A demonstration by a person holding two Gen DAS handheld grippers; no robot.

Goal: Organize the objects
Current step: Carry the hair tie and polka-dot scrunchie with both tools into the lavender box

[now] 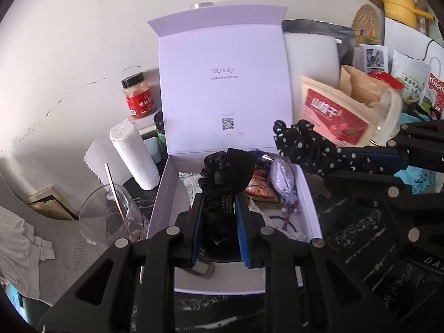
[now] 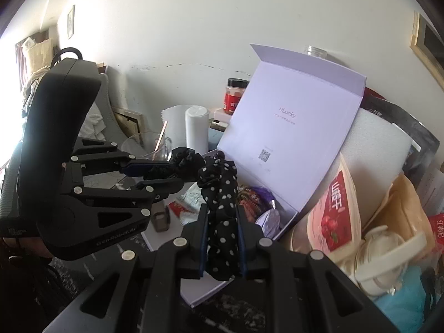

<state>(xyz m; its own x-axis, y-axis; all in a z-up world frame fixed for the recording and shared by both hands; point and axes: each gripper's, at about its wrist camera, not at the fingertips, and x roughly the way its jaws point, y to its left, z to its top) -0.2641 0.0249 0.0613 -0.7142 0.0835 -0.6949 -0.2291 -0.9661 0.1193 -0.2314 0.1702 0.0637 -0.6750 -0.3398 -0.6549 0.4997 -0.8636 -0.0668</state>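
The raised lid of the lilac box (image 1: 222,83) read "ULucky" above a line of small print and a QR code. The scrunchie in your left hand-held gripper (image 1: 219,222) carried a small woven tag reading "HAND MADE". To the right, a pouch (image 1: 333,113) bore large Chinese characters on a red panel, and far left a red-labelled jar (image 1: 137,95) stood by the wall.

The box sat open on the bench (image 1: 360,233), hemmed in closely: a clear glass (image 1: 108,216) and a white paper roll (image 1: 136,158) stood just beside its left wall, snack bags were heaped along its right. Its near floor was mostly bare; packets and a purple wrapped item (image 1: 281,176) filled the far end.

Your left hand-held gripper had clamped its blue pads (image 1: 241,230) on the black scrunchie (image 1: 222,183), holding it over the box interior. Your right hand-held gripper (image 2: 222,238) was closed tight on the polka-dot scrunchie (image 2: 222,194), above the box's near right edge.
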